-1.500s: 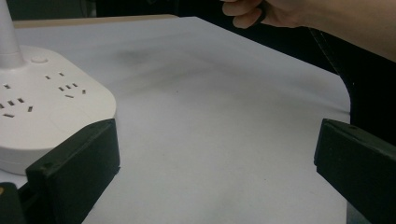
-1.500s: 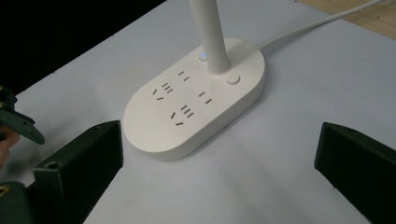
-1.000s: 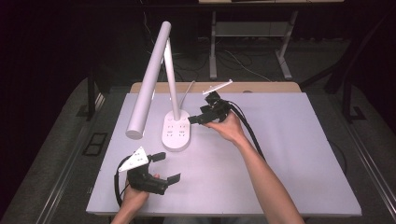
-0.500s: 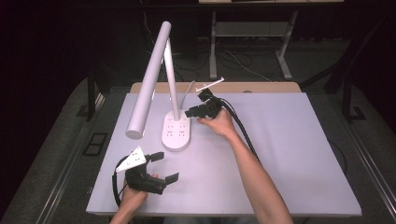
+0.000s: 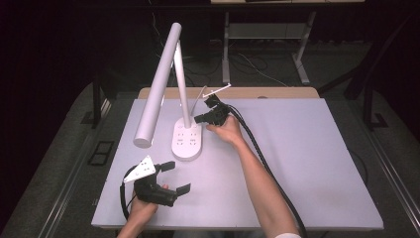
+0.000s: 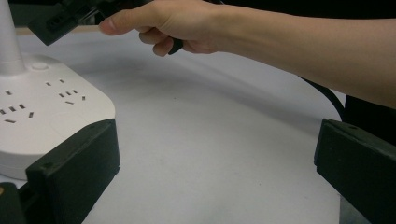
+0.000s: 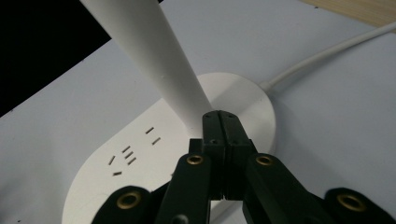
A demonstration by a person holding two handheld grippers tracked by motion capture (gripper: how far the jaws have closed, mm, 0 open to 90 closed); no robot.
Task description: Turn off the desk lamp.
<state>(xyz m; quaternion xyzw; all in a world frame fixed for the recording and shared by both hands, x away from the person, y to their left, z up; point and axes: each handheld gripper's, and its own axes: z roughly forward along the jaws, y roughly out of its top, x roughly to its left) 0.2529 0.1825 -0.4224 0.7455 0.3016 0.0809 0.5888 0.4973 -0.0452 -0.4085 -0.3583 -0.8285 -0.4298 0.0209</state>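
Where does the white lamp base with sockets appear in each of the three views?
High view: lamp base, centre-left on the table.
Left gripper view: lamp base at left edge, behind the left jaw.
Right gripper view: lamp base, centre, under the shut tongs.
Shared landmark: the socket slots.

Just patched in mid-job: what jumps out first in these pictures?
The tall white desk lamp dominates, rising from its socket-studded base at the back left of the white table. The right gripper, jaws shut, points at the foot of the lamp's stem above that base. The left gripper sits near the front left edge with its jaws wide open.
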